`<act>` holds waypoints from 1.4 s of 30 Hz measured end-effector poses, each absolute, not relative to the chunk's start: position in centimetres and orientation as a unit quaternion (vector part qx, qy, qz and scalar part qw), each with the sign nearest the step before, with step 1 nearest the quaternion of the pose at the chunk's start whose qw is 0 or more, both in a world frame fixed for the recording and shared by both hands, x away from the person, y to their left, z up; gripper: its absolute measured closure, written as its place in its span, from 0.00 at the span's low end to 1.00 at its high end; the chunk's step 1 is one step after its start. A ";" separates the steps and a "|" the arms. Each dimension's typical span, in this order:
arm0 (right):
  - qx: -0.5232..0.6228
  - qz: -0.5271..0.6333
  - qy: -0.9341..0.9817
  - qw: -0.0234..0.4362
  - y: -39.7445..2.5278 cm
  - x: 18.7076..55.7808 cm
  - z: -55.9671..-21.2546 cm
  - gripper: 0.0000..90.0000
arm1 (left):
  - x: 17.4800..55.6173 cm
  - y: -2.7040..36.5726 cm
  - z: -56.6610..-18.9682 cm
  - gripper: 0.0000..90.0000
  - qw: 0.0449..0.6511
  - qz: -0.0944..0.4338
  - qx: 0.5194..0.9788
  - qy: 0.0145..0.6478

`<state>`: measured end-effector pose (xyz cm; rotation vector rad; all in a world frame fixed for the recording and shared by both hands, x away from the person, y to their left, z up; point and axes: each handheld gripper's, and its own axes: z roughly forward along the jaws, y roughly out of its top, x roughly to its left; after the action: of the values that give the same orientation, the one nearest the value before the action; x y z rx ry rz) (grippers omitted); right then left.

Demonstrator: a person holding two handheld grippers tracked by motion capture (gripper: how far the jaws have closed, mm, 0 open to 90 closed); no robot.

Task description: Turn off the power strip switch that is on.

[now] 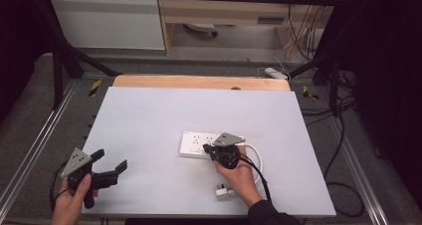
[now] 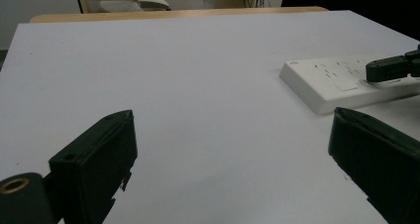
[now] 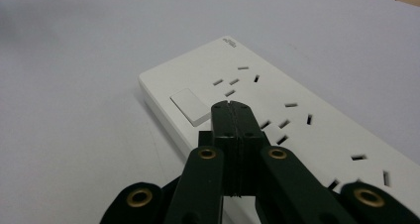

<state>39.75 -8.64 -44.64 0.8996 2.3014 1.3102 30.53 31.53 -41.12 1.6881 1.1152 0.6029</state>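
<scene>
Beside the power strip (image 1: 199,144), a white plug (image 1: 225,191) lies nearby.

Tiny grey mark on power strip (image 3: 229,41) corner, too small to read.

Power strip (image 1: 199,144) lies on table (image 1: 149,120), ahead and right of left gripper (image 1: 110,163), well apart from it. Right gripper (image 1: 208,148) sits over the strip's near edge, tips by its switch (image 3: 190,105); sockets (image 3: 287,116) run ahead-right. Plug (image 1: 225,191) lies behind right gripper, beside the hand (image 1: 240,175). Cable (image 1: 256,153) loops right of it.
</scene>
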 end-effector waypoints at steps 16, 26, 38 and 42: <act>0.312 0.467 0.810 0.171 -8.4 39.9 -44.9 1.00 | 30.5 31.5 -41.1 0.05 0.493 0.248 0.696 0.458; 0.307 0.467 0.810 0.175 -8.3 39.8 -45.0 1.00 | 30.5 31.5 -41.1 0.05 0.493 0.248 0.697 0.457; 0.303 0.466 0.811 0.179 -8.2 39.8 -45.1 1.00 | 30.5 31.5 -41.1 0.05 0.490 0.248 0.699 0.457; 0.306 0.465 0.812 0.177 -8.2 39.8 -45.2 1.00 | 30.5 31.4 -41.2 0.05 0.489 0.246 0.700 0.459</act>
<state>39.84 -8.22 -45.23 0.8663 2.2969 1.3155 30.55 31.44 -41.18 1.7014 1.1159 0.5979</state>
